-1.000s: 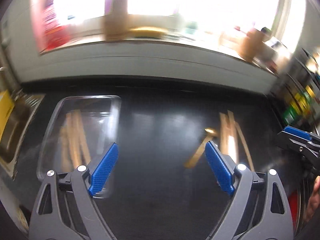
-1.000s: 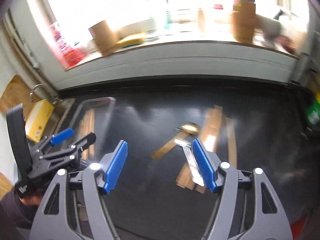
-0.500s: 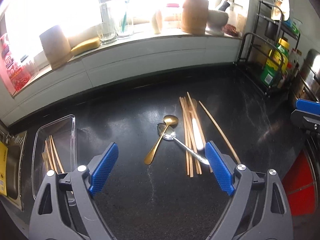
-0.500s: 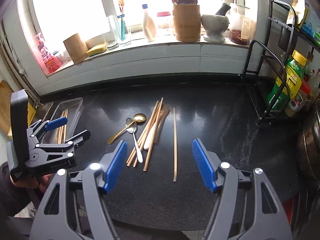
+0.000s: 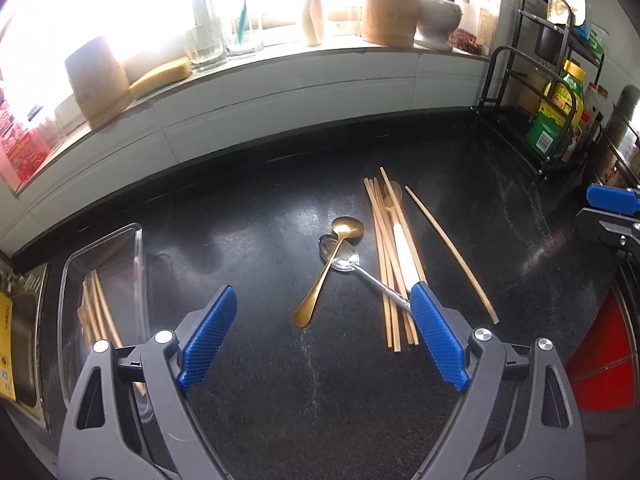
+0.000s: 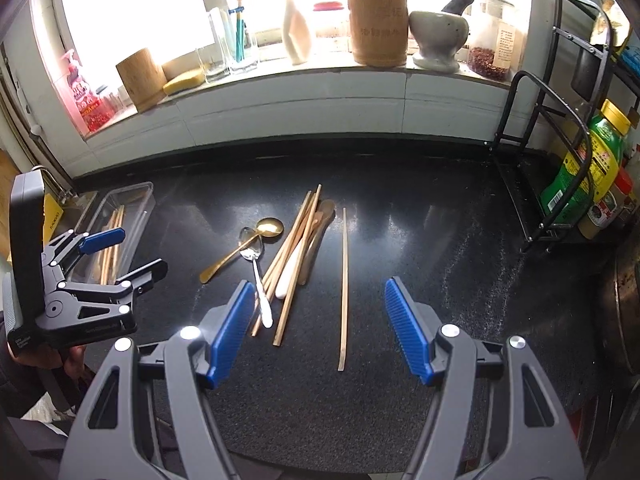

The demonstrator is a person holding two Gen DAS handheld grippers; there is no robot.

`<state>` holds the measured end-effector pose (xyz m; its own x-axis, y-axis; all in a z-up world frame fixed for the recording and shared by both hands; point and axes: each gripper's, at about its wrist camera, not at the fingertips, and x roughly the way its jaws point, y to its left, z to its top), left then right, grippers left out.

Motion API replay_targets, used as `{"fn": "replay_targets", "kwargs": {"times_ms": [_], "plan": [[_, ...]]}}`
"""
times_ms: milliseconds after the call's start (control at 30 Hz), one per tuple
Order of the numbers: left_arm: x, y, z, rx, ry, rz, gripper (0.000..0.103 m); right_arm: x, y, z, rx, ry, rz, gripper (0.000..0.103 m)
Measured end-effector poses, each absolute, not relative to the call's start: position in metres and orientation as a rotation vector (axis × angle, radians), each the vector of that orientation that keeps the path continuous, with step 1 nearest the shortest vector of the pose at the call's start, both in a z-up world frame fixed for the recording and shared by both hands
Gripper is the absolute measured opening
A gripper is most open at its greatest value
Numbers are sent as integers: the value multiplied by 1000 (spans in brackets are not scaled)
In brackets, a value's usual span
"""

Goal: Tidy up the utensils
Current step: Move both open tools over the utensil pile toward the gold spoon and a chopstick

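Here both grippers, left and right, hang wide open and empty over the chopsticks piled beside crossed spoons; a careless pinch could drag several.

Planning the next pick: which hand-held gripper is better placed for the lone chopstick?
Right. The right hand-held gripper is open with the lone chopstick running between its fingers; the left hand-held gripper faces the spoons.
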<state>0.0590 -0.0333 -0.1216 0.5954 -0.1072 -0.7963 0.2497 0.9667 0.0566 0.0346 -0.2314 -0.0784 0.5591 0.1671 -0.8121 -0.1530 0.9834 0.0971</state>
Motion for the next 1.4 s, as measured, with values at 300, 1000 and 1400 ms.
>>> {"fn": "replay_targets", "kwargs": {"times_ms": [300,1000,1400], "plan": [[102,-37,-187,271,974,-323,86,82,-235,-133,-23,1055,181,66],[149,-45,-265,360,990,-560,82,150,-232,-251,-149,1216,173,66],[141,-58,-259,358,1004,-532,34,160,-226,-248,-124,1199,179,7]]}}
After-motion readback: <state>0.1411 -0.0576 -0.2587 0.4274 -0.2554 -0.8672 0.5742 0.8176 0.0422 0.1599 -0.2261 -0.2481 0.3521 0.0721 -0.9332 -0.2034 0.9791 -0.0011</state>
